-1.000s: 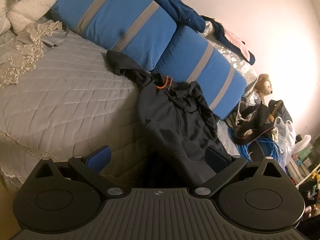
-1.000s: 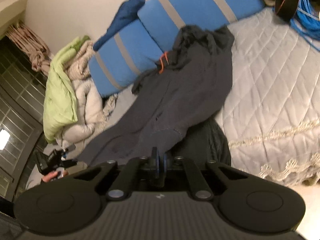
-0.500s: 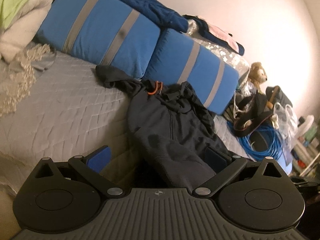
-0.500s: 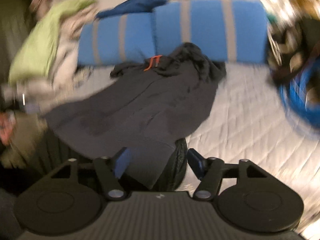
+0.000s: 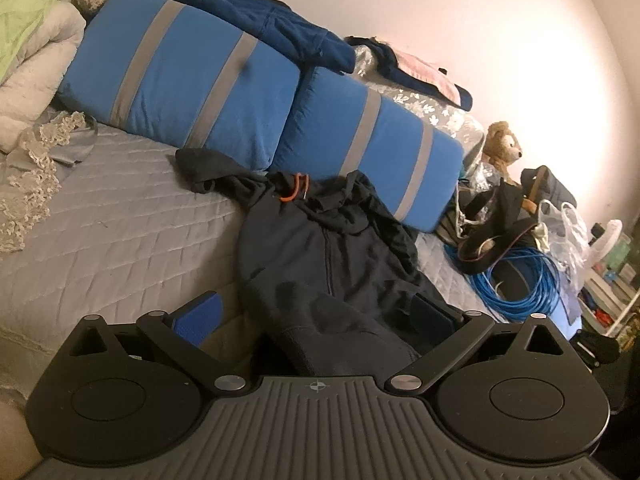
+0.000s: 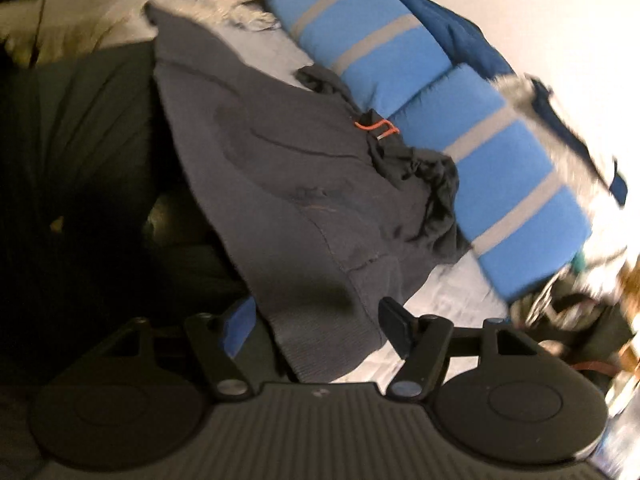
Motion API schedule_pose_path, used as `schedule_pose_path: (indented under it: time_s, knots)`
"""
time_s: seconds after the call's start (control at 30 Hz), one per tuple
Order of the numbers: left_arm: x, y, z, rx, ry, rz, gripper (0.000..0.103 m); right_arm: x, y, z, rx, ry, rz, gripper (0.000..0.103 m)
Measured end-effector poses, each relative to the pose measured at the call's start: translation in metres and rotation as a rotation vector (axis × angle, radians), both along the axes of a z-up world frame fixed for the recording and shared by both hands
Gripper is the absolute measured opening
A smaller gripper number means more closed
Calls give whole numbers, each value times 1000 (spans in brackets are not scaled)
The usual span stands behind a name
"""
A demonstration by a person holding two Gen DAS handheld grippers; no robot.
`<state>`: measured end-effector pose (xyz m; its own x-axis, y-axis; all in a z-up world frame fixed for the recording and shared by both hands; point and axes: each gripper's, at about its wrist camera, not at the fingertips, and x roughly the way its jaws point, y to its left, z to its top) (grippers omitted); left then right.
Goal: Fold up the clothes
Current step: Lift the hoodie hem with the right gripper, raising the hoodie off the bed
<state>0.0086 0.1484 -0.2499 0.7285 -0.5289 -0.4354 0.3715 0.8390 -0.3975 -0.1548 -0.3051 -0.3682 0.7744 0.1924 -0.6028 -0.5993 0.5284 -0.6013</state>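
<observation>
**Dark hoodie released, both tongs spread**

Dark grey fabric fills the middle of both views: the hoodie (image 5: pixel 328 264) lies on the bed (image 5: pixel 112 232), hood end up against the pillows (image 5: pixel 248 92) at frame centre, hem trailing toward the cameras at the bottom edge. A second ago the right gripper (image 6: pixel 316 320) was clamped shut at the hem; now its jaws stand wide apart with the ribbed hem lying loose between them, gripped by neither. The left gripper (image 5: pixel 316 312) has its jaws parted as it did a second ago, hem cloth between the blue pads but not pinched. The right view has also swung round (it is blurred, so fine detail there is lost), and the hoodie looks more spread than before.

My reading: the garment has just been let go after a pull to flatten it, and no fold is made yet. A sleeve (image 5: pixel 200 164) is bunched at centre left by the pillows, and an orange cord (image 5: pixel 294 190) marks the neck. Fresh grips at the hem or sides seem to be the next need.

Quilted grey cover, soft and giving, so cloth will drag rather than slide. Upper left holds piled bedding (image 5: pixel 32 52); at right sit a teddy (image 5: pixel 502 146), a blue cable (image 5: pixel 524 276) coil and bags (clutter near the hoodie's right side).
</observation>
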Motion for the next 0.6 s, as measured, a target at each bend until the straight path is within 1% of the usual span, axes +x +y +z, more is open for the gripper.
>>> schedule_pose_path:
  time_s: [0.07,0.17,0.23,0.37,0.4,0.6]
  knots:
    - [-1,1,0,-2,-1,2,102,-2,5,-1,-18,-25,13,79]
    - [-1,1,1,-5,-1,3,102,-3,12,-2,-13,-66,16,79]
    - [-2,1,1,-6,-1,3,102,-2,12,2,5,-81,5,79]
    - [-3,1,3,-8,-6,0,102,1,8,14,75,-87,-35,78]
    - [-3,3,3,-10,-8,-1,102,2,7,15,75,-91,-41,77]
    - [-5,3,3,-15,-11,1,102,4,13,4,-52,-144,-46,76]
